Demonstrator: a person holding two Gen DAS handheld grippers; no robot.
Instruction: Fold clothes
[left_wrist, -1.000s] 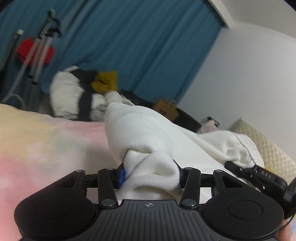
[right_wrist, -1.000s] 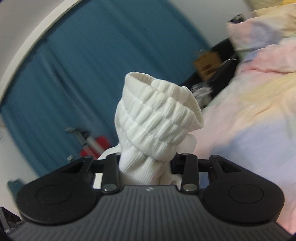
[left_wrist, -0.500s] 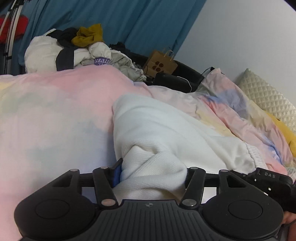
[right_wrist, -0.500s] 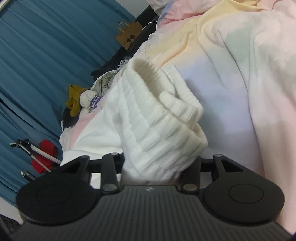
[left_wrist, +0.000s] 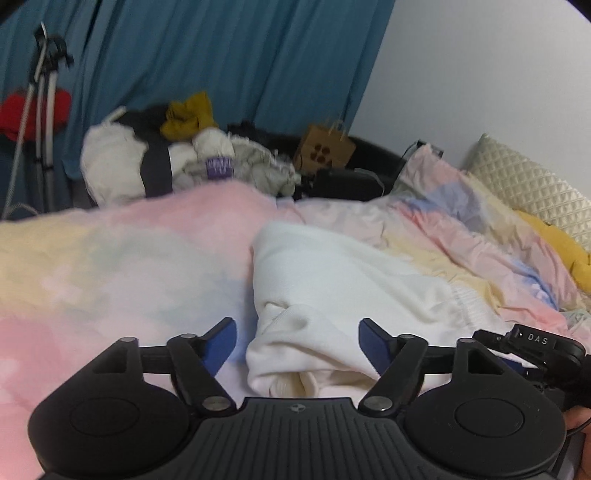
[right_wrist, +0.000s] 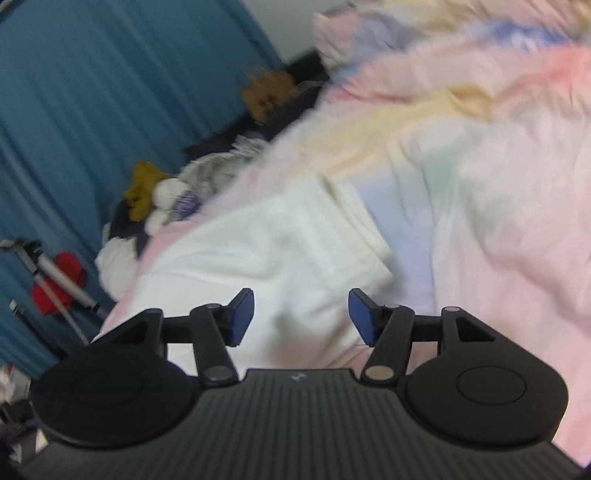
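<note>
Currently both jaws spread wide, nothing clamped. Left hand-held gripper (left_wrist: 297, 341): matte black body, ribbed top plate, linkage arms with silver pivot pins, blue rubbery pads (left_wrist: 221, 341) on the fingertips. A bunched fold of the white garment (left_wrist: 332, 288) sits in the gap between the pads, not pinched as far as I can see.

Right hand-held gripper (right_wrist: 301, 314): same build, blue pads (right_wrist: 242, 314) apart, garment (right_wrist: 266, 243) lying below and ahead of them; frame is motion-blurred, so contact with the fabric can't be confirmed.

Garment: thick soft knit, off-white, lying in a folded, roughly oblong heap on the bed (left_wrist: 110, 266). Ribbed hem band visible at its right edge in the left wrist view and along its far-right edge in the right wrist view. Near end is rumpled into rounded lobes with a cream inner layer showing.

Bed cover: smooth, lightly creased cotton-like duvet, pastel tie-dye of pink, yellow, pale blue. Quilted cream pillow (left_wrist: 524, 192) with diamond stitching at far right, mustard fabric just beside it.

Background: pleated teal curtain (left_wrist: 221, 59), plain white wall, lumpy pile of clothes (left_wrist: 177, 155) with a mustard item on top, brown paper bag (left_wrist: 328, 151) with handles, metal tripod (left_wrist: 40, 110) next to something red.
</note>
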